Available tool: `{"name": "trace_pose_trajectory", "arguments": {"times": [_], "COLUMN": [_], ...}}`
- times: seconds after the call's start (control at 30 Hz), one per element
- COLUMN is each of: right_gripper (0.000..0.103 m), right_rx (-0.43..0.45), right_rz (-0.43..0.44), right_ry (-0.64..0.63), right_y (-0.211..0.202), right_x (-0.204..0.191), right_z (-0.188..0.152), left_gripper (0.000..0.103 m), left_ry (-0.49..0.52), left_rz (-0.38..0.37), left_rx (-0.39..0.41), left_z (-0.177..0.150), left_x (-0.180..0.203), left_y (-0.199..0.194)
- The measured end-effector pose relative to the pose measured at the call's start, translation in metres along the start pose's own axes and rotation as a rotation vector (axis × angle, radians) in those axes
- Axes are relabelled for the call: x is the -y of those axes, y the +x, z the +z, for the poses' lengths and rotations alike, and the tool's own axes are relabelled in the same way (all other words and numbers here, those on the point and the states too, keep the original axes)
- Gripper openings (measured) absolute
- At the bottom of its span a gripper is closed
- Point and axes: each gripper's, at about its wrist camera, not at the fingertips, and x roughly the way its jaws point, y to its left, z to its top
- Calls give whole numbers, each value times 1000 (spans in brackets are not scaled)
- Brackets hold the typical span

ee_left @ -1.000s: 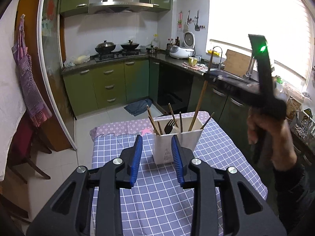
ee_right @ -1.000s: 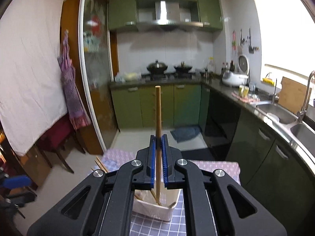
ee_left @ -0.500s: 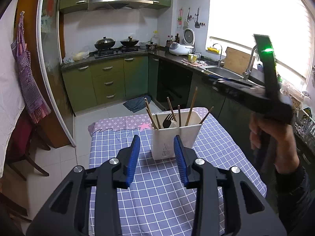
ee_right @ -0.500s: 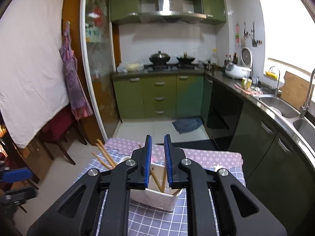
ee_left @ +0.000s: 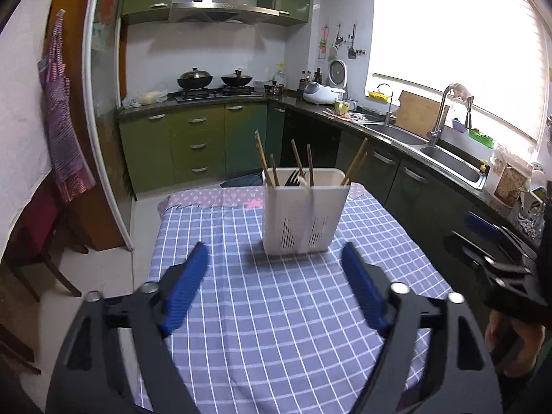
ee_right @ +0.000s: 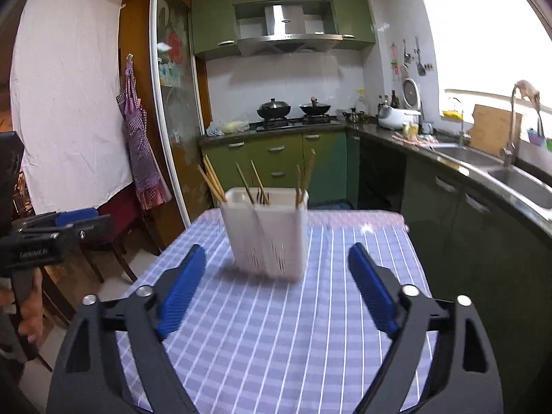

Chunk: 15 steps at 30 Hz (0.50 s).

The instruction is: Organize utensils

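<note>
A white slotted utensil holder [ee_left: 303, 212] [ee_right: 267, 233] stands on the blue checked tablecloth [ee_left: 276, 310] [ee_right: 276, 327]. Several wooden chopsticks [ee_left: 261, 162] [ee_right: 212, 181] and a dark fork [ee_left: 292, 177] stick up out of it. My left gripper [ee_left: 274, 253] hovers short of the holder, jaws opening wide, nothing between them. My right gripper [ee_right: 276, 255] also sits back from the holder, jaws opening wide and empty. Each gripper shows at the edge of the other's view, held in a hand [ee_left: 514, 341] [ee_right: 29, 314].
Green kitchen cabinets [ee_left: 193, 145], a stove with pots [ee_left: 214, 79] and a sink counter [ee_left: 445, 158] run behind and to the right of the table. A chair [ee_right: 114, 227] and a hanging apron [ee_right: 141, 151] are at the left. A pink cloth strip [ee_left: 214, 197] lies at the table's far edge.
The right gripper let a wooden chopstick drop into the holder, then pulled back and down and spread wide. The left gripper also drew back and its jaws spread apart.
</note>
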Motion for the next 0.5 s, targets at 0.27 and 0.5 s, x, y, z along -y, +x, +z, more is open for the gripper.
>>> {"name": "trace_pose_trajectory", "arguments": {"times": [0.27,0.5], "right_gripper": [98,98], "right_rx": [67,86], "right_rz": [-33,-56], "right_ry": [-30,-70], "right_y": [-79,-115], "right_x": [-8,-25], "right_z": [-33,-41], "left_gripper": [90,96], "left_ry": [-42,-60], "left_rz": [36,63], "left_rx": [50,108], "left_z": [-41,-65], "left_x": [8,13], "left_y": [-49,-97]}}
